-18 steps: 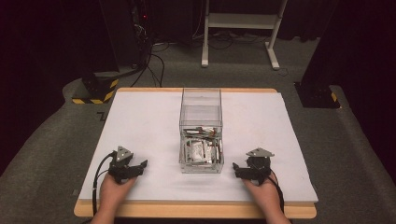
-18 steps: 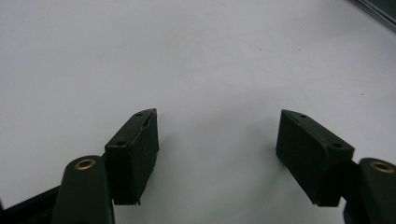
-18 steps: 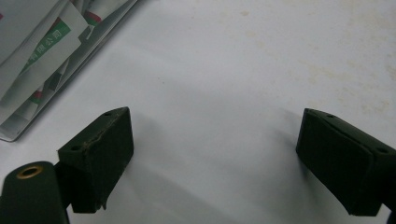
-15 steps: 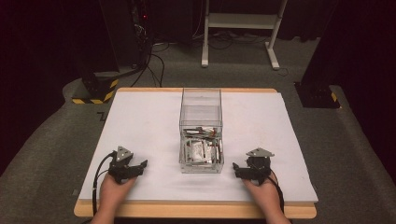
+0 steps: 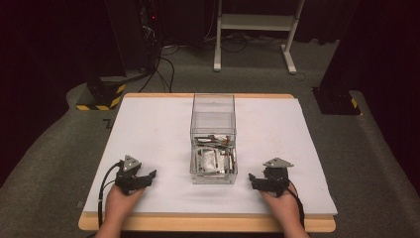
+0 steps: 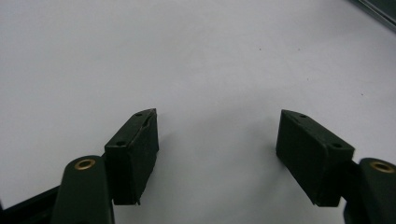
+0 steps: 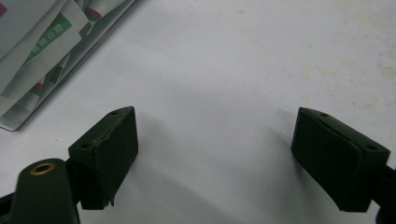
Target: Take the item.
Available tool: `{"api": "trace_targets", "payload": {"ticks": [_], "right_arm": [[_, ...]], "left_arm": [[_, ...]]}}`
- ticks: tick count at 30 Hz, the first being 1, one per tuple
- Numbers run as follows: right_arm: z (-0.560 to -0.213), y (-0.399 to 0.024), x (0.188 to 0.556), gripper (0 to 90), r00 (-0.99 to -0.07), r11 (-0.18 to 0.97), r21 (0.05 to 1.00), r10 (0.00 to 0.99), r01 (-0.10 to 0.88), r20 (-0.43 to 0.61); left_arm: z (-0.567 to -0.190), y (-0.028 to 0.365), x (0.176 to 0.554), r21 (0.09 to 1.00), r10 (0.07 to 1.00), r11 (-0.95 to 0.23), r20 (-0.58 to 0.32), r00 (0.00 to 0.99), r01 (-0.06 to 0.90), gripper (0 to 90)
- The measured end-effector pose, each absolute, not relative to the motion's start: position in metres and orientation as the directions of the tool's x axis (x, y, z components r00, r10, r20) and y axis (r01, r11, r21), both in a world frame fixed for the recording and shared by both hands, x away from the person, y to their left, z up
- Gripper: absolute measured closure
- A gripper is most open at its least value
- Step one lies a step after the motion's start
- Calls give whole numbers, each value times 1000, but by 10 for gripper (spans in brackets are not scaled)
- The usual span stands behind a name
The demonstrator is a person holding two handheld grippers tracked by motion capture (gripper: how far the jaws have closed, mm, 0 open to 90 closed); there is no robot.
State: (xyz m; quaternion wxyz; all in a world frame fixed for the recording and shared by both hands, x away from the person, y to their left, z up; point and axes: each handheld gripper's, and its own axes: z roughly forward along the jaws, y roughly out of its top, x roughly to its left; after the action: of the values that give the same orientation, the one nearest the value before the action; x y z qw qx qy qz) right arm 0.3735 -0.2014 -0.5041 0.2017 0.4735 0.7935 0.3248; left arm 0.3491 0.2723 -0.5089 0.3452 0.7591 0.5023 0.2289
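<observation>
Dark workroom with grey carpet: black equipment and trailing cables at 11 o'clock, a white frame stand at 12 o'clock, a yellow-and-black striped foot at 10 o'clock. Tabletop, white sheet over a wooden edge, occupies the middle of the high view. Item one: clear plastic box, tall and open-topped, standing at the tabletop's centre, slightly toward 6 o'clock. Contents: a loose heap of small white packets with green and red print, lying in the lower part of the box; their exact number and wording cannot be made out from above. In the right gripper view a corner of the box with the same packets sits at 10 o'clock, apart from the fingers. Item two: left gripper, held in a hand at 7 o'clock of the box, resting low over the sheet, well apart from the box, pointing toward 3 o'clock. Its fingers stand wide, with bare white sheet between them. Item three: right gripper, held in a hand at 4 o'clock of the box, near its front corner but not touching, pointing toward 9 o'clock. Its fingers likewise stand wide, nothing between them. Each gripper carries a grey three-cornered plate and a black cable running back along the forearm.
</observation>
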Motion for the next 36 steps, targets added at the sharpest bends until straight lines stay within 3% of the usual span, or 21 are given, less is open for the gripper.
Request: {"api": "trace_targets", "payload": {"ticks": [36], "right_arm": [[-505,-205,371,141,-470,338,707,883,622,-8]], "left_arm": [[-503,264,344,760,922,-276,36,386,588,332]]}}
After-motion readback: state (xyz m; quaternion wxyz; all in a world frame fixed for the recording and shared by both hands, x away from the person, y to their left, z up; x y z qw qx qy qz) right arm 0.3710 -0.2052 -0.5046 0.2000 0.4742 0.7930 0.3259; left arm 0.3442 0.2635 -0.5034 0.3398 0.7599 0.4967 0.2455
